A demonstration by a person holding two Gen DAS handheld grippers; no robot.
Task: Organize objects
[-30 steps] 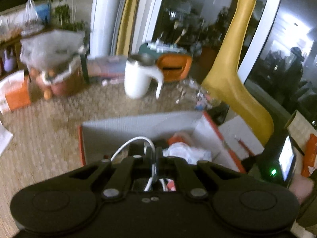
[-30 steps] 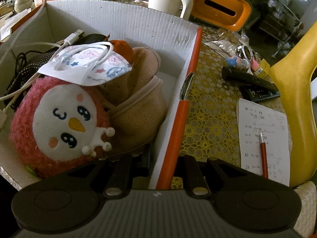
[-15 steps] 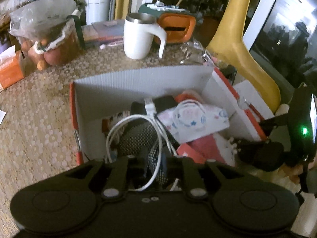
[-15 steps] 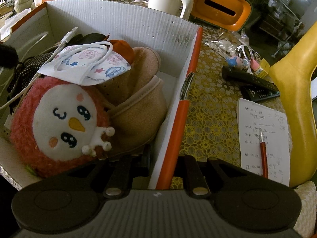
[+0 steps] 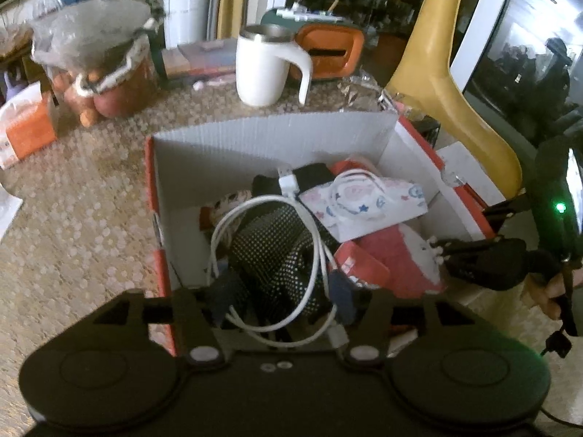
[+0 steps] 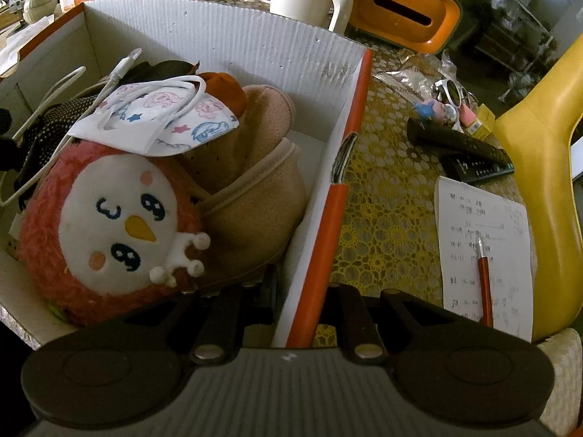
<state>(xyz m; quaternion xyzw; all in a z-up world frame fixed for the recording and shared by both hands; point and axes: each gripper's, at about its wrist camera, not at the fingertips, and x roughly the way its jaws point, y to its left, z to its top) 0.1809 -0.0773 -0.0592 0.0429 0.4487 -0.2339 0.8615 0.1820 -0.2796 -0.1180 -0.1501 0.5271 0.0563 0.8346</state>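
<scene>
An orange cardboard box (image 5: 255, 134) with white inner walls (image 6: 233, 36) holds a pink bird plush (image 6: 109, 218), tan fleece slippers (image 6: 255, 200), a printed face mask (image 5: 368, 200) and a black dotted cloth (image 5: 269, 251). A coiled white cable (image 5: 313, 240) lies on that cloth. My left gripper (image 5: 282, 300) hangs over the box's near end, its jaws opening. The cable's loop sits loose between them and neither pad presses on it. My right gripper (image 6: 302, 302) is shut on the box's orange side wall; it also shows as the right gripper (image 5: 492, 262) at the box's right edge.
Behind the box stand a white mug (image 5: 262, 65), an orange tissue holder (image 5: 331, 47) and a bag of fruit (image 5: 98, 73). A yellow giraffe figure (image 5: 437, 73) rises at the right. Two black remotes (image 6: 459, 145) and a written sheet with a red pen (image 6: 481, 240) lie right of the box.
My left gripper came down into the box with the white cable, then its jaws spread and the cable dropped loose onto the dotted cloth. The right gripper has not moved.
</scene>
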